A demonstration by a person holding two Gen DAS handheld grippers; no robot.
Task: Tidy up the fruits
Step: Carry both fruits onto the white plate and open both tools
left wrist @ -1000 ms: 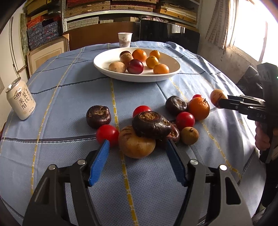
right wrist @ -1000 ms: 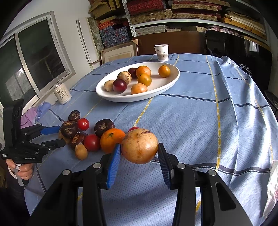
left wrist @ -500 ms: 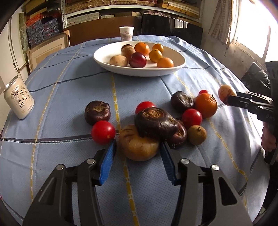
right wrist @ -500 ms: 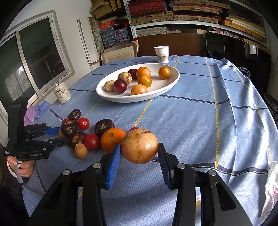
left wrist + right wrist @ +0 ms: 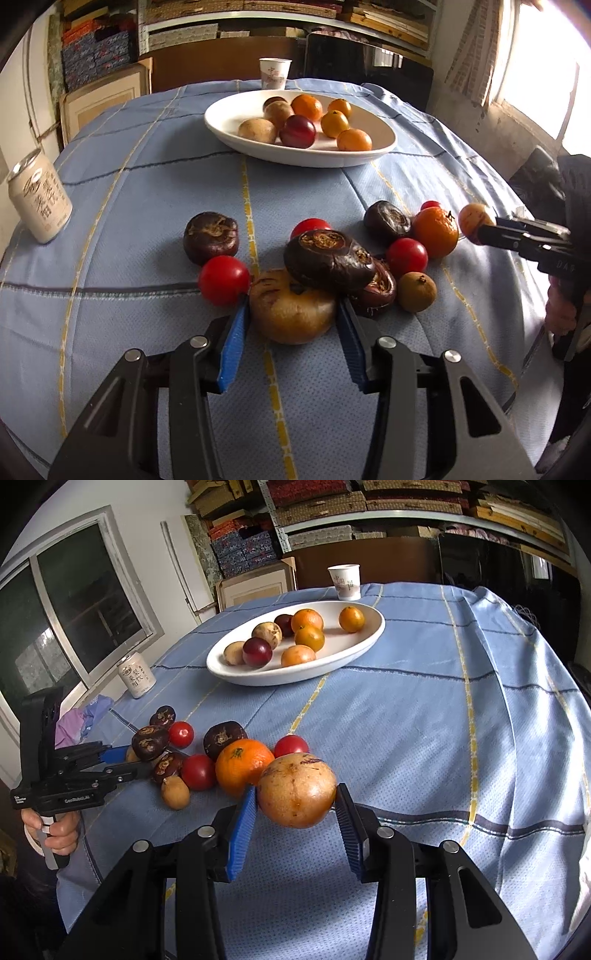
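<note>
The desk is covered by a blue checked tablecloth. A white oval plate is set toward the far side of the desk, and eight fruits are held in it: oranges, tan fruits and dark red ones. A loose fruit pile is located on the cloth on the near side of the plate, well apart from it. A drink can is positioned left of the plate, near the desk edge, and a paper cup is placed just behind the plate.

The left hand-held gripper is lowered at the near edge of the pile. A brown round fruit is enclosed between its blue pads, which are seen against both sides of the fruit; the fruit is resting on the cloth. A dark water chestnut is stacked on that fruit, and a red tomato is touching the outside of the left pad.

The right hand-held gripper is closed on a tan passion fruit, which is held above the cloth, on the near side of the plate and just beside an orange of the pile.
</note>
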